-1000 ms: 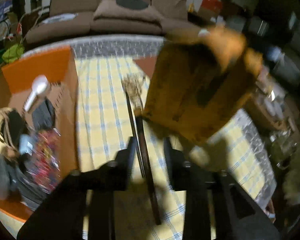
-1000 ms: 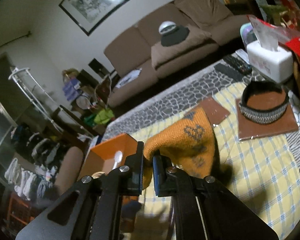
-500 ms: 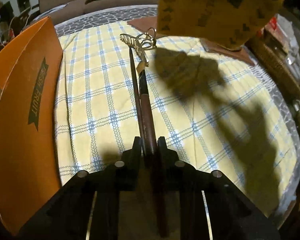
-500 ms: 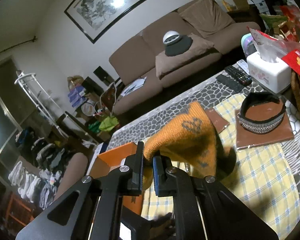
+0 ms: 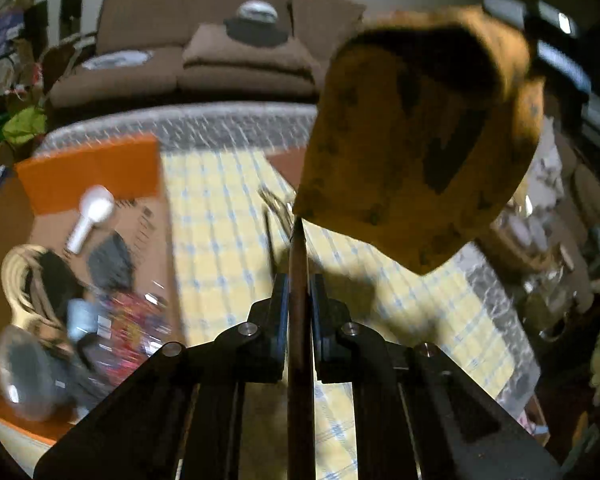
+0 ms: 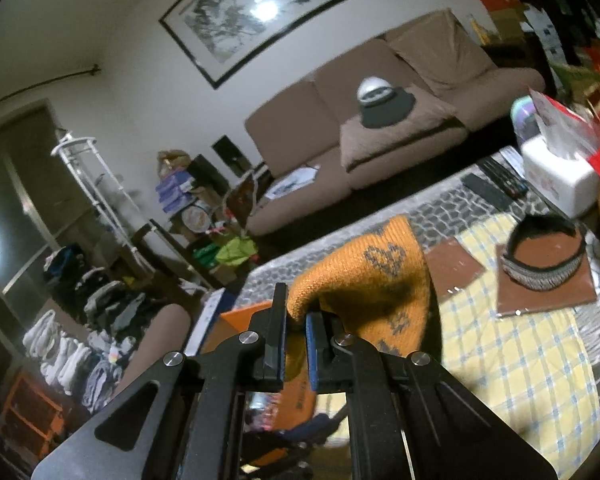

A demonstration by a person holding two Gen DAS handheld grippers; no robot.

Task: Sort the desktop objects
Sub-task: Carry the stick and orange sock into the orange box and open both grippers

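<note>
My left gripper [image 5: 298,288] has its fingers clenched on a long, thin brown wooden stick [image 5: 299,344], which runs forward between the jaws and out over the table. My right gripper [image 6: 296,320] is clamped on the edge of an orange knitted hat with dark heart patterns [image 6: 364,292]; the hat hangs in the air above the cloth, and in the left wrist view it fills the upper right [image 5: 416,132].

Surface: a yellow tablecloth with a blue check [image 5: 224,248] lies over a grey pebble-patterned cover [image 6: 452,208]. At the table's left side sits an open orange cardboard box [image 5: 88,168] holding a white handheld device [image 5: 90,216], a coil of pale rope [image 5: 14,276] and mixed dark items, blurred. On the cloth's far right, a black patterned band [image 6: 544,256] rests on a brown square mat [image 6: 544,292]; a second brown mat [image 6: 454,264] lies near it. A white tissue box [image 6: 560,180] and dark remote controls [image 6: 496,184] stand at the far edge.

Room: a brown sofa [image 6: 380,120] faces the table, below a framed ink painting [image 6: 260,8].

Open room: the middle of the cloth, between the box and the mats, is bare.
</note>
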